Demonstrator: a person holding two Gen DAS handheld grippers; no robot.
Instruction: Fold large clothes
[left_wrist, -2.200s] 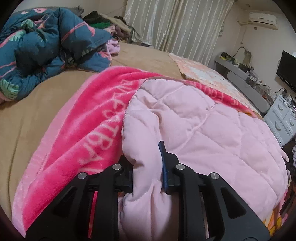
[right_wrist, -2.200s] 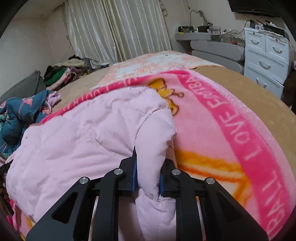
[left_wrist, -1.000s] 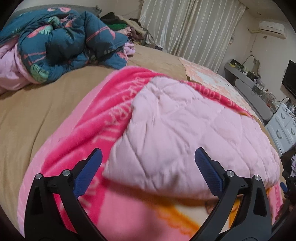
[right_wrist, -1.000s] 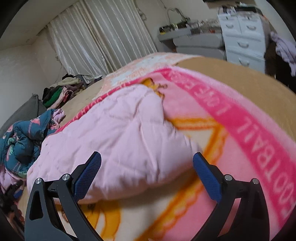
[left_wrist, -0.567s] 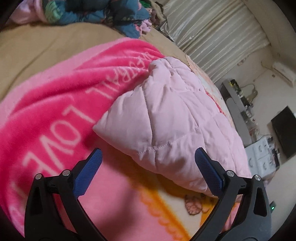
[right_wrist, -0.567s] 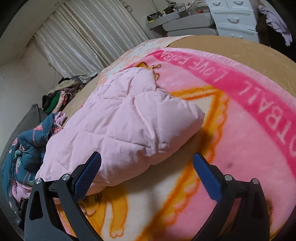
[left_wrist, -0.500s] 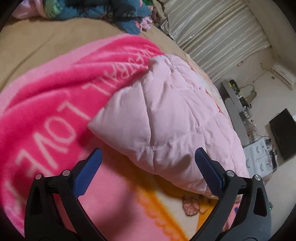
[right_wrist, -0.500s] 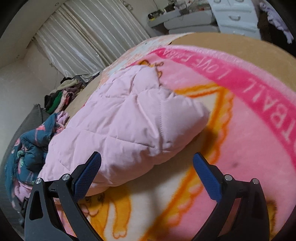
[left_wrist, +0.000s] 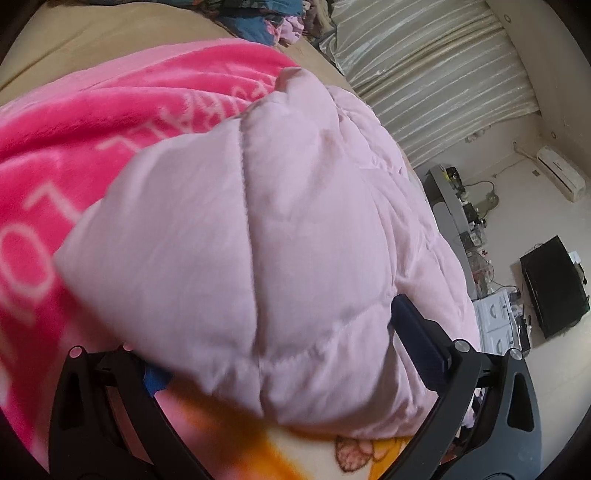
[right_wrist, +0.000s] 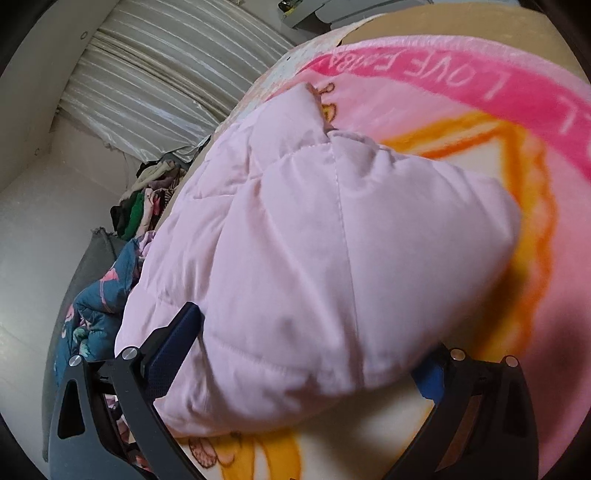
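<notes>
A puffy, pale pink quilted garment lies folded in a soft mound on a fleecy hot-pink blanket with white lettering, spread over the tan bed. The left gripper has its fingers spread wide around the garment's near corner; the left pad is mostly hidden under the fabric. The right gripper also stands spread, straddling the opposite corner, its right pad half covered. Both views are blurred.
</notes>
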